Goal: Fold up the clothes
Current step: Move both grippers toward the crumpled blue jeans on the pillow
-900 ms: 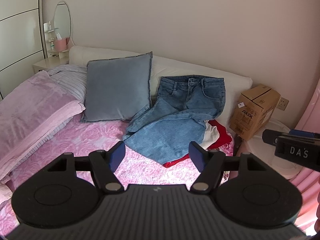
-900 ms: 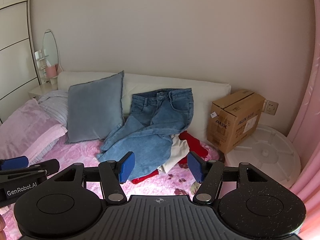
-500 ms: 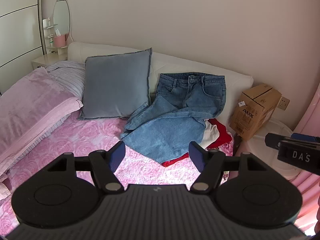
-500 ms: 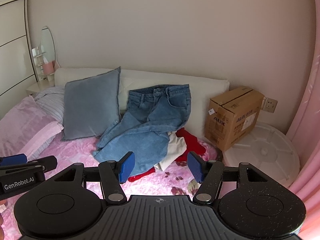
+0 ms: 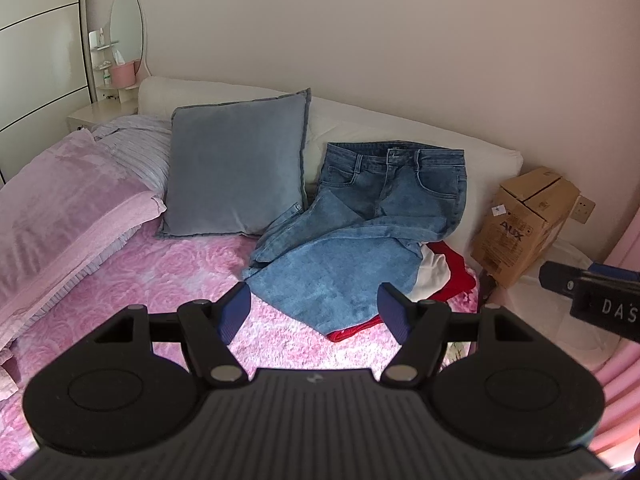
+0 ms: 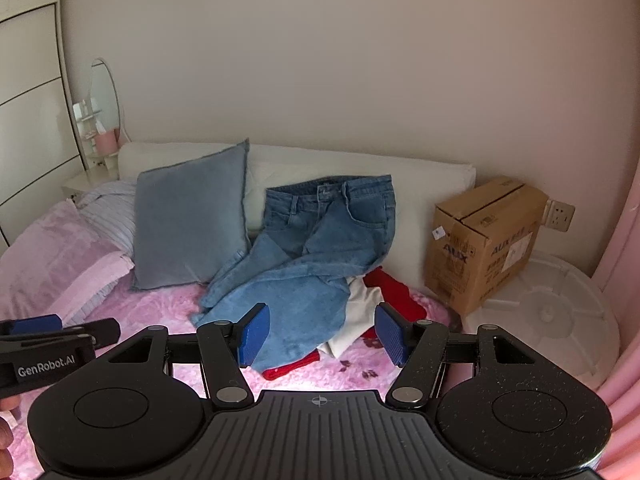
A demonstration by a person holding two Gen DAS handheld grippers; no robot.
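Left wrist view: left tool held above the pink bed, fingers apart, nothing between them. One pair of jeans lies crumpled at the bed's far end, waistband up against the white headboard cushion, covering one red garment and one white garment. One grey pillow just beside.

Right wrist view: right tool likewise apart, empty. One cardboard box, closed, contents unseen.
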